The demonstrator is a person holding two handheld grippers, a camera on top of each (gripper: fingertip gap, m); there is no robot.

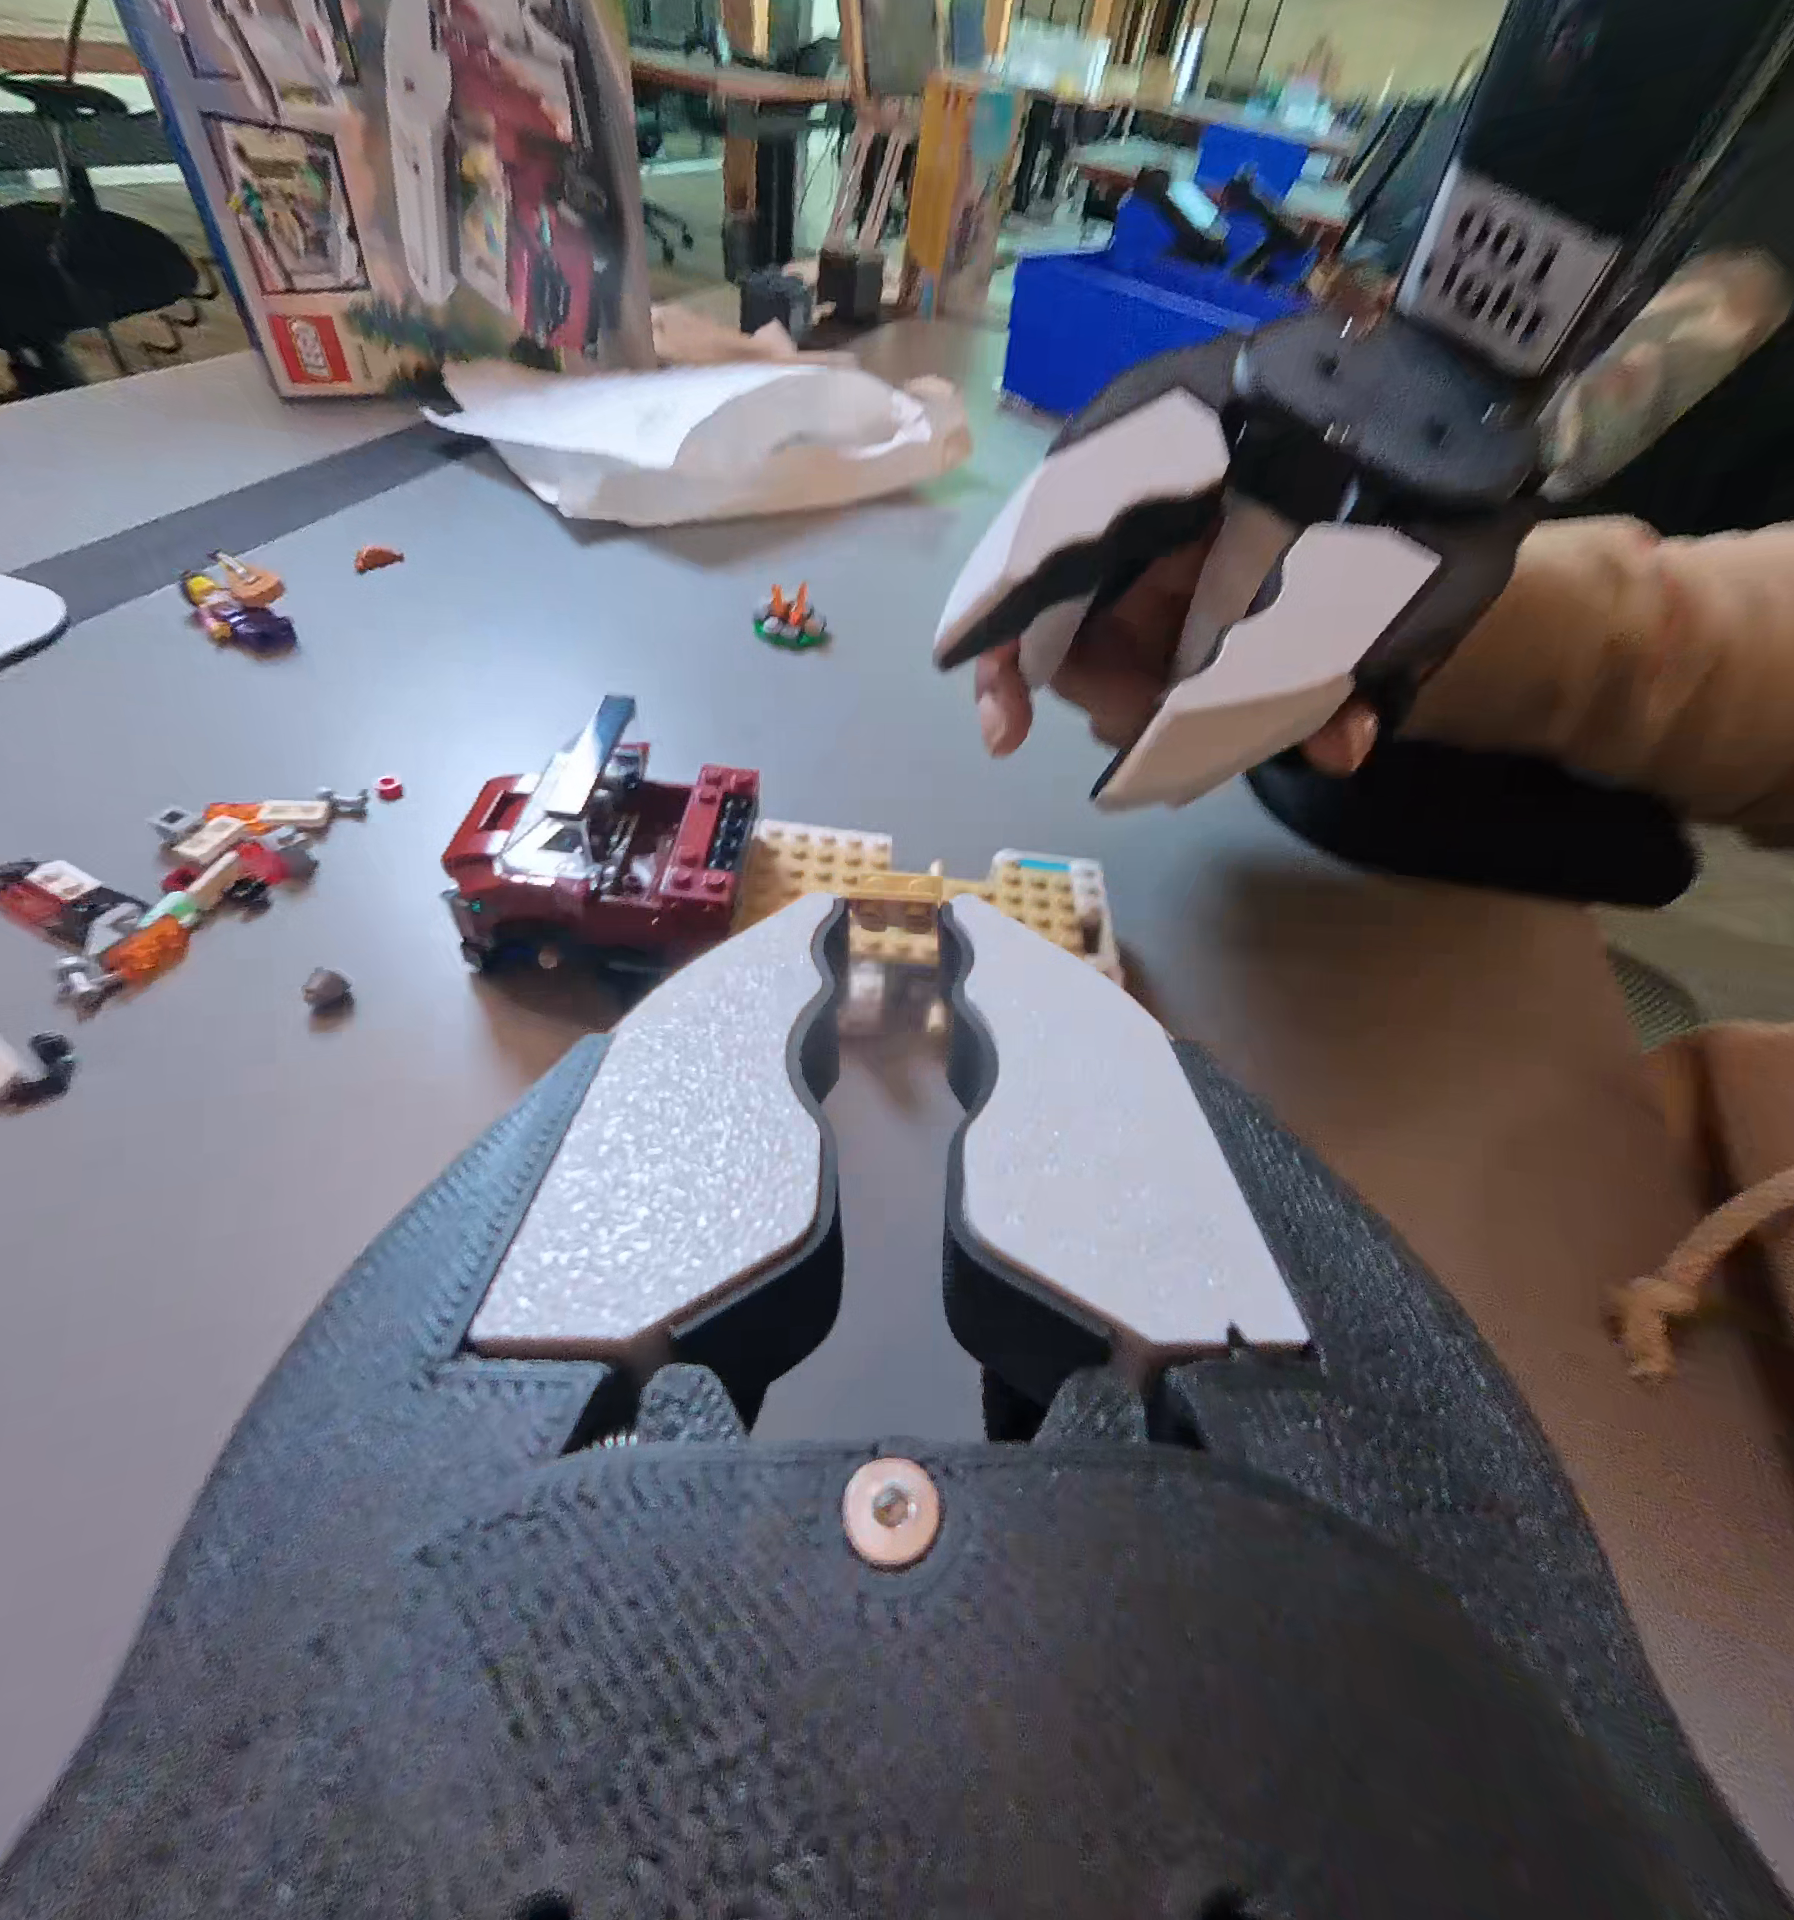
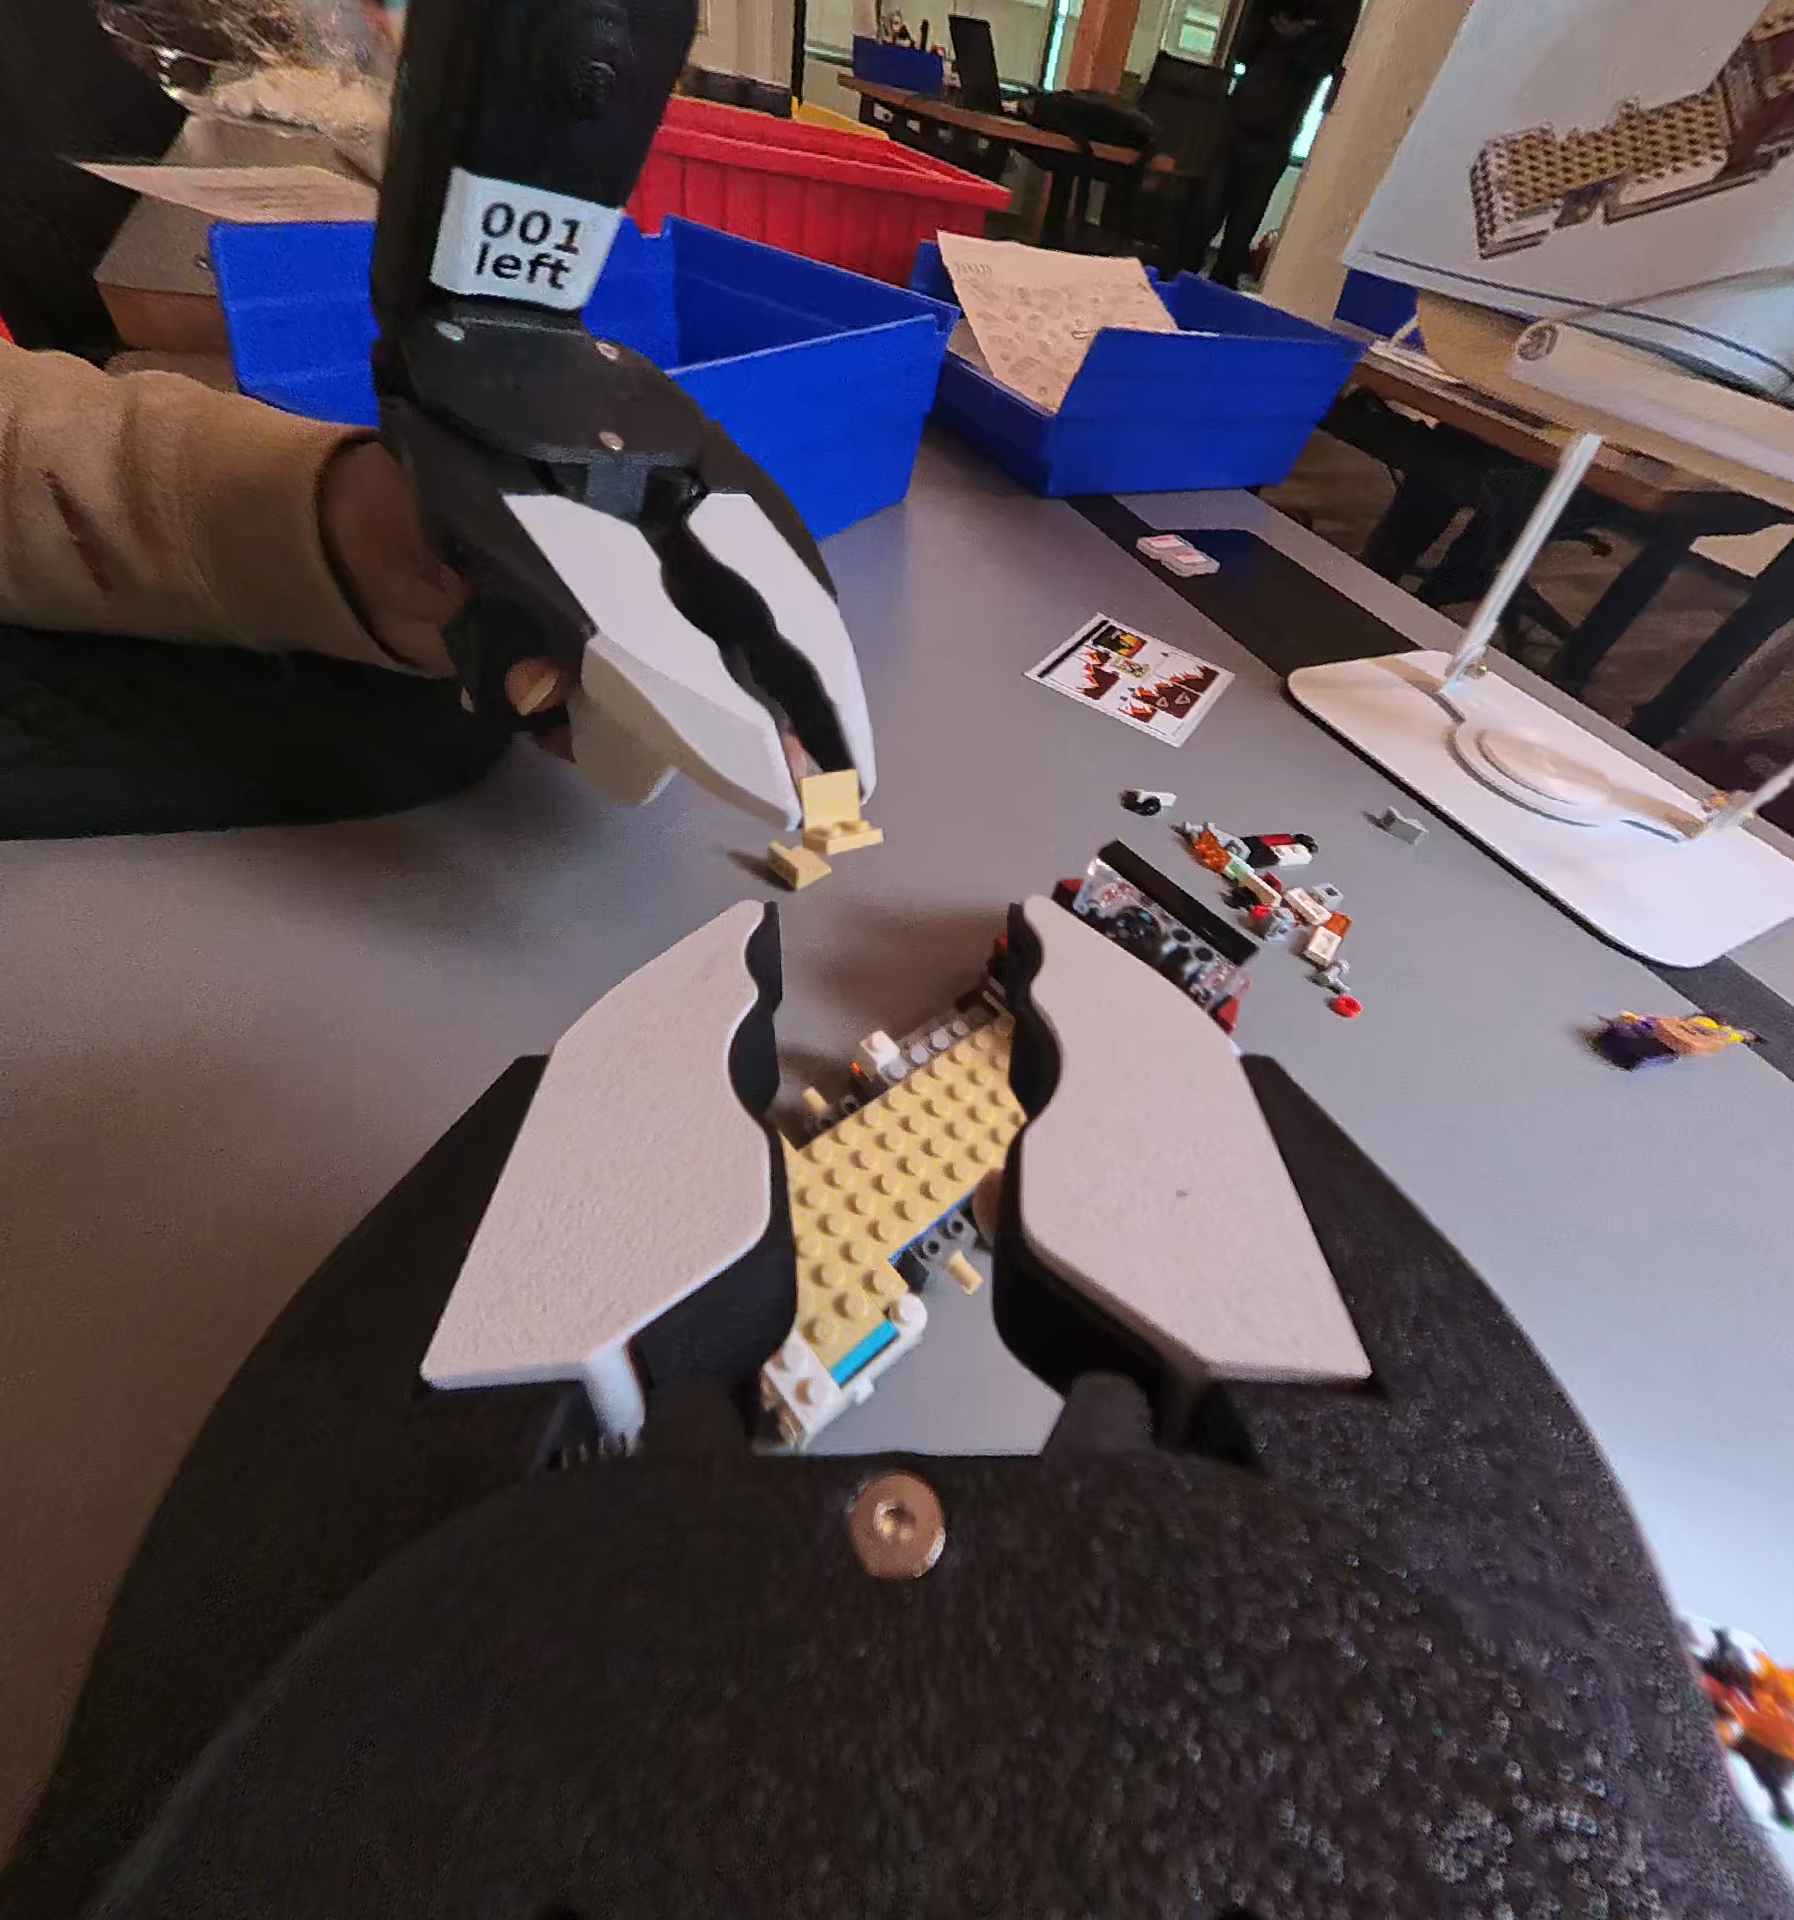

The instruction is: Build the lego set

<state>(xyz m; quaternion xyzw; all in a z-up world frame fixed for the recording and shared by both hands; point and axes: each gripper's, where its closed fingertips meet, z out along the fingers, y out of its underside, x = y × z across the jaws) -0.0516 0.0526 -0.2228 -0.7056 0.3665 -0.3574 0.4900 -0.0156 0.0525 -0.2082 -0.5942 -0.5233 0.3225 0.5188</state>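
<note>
Left wrist view: the left claw [image 1: 893,914] pinches a small tan toy-brick piece [image 1: 898,886]. A dark red toy-brick car [image 1: 602,852] sits just beside, loose bricks [image 1: 176,894] farther left on the grey counter [image 1: 249,1195].

Right wrist view: the right claw [image 2: 893,935] is released above a tan studded plate [image 2: 903,1153]. Blue plastic bins [image 2: 1142,405] line the far edge.

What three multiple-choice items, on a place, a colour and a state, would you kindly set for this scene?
1. The dark red car stands: A in a bin; B on the grey table by the tan plate; C on a stand.
2. The piece in the left gripper is: A tan; B blue; C red.
3. The right gripper is: A shut on the car; B shut on paper; C open.
B, it sits by the plate; A, tan shows between the tips; C, a gap shows.
</note>
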